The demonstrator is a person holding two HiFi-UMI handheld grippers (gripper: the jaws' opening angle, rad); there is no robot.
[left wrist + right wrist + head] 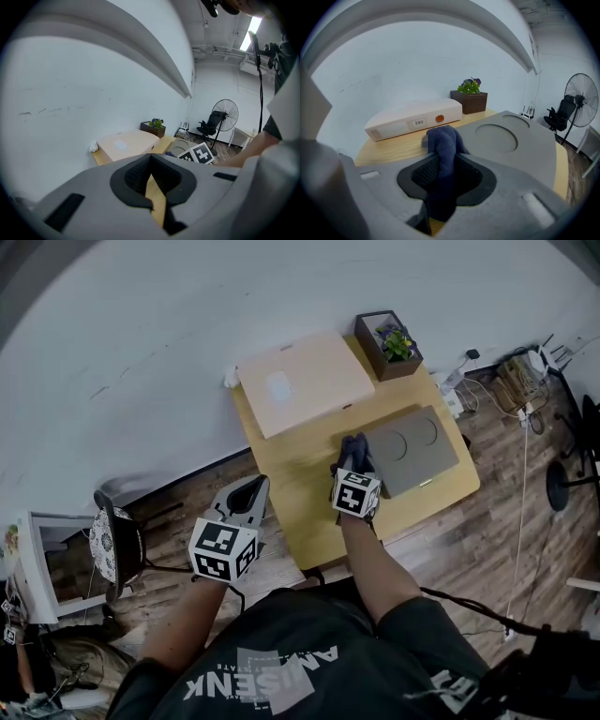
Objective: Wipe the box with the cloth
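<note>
A flat beige box [305, 381] [412, 121] [126, 143] lies at the back of the small wooden table [300, 493]. My right gripper [352, 454] [444, 159] is shut on a dark blue cloth [353, 448] [443, 140]. It hovers over the table's middle, short of the beige box and at the left edge of a grey slab with two round recesses [412, 451] [511, 140]. The cloth bulges out past the jaws. My left gripper [251, 491] [150, 158] is shut and holds nothing; it hangs beyond the table's left edge, over the floor.
A dark planter with a small plant [389, 343] [469, 101] stands at the table's far right corner. A small white wad [230, 379] sits at the far left corner. A chair [112, 540] stands on the left. Cables and a power strip [455, 390] lie right of the table.
</note>
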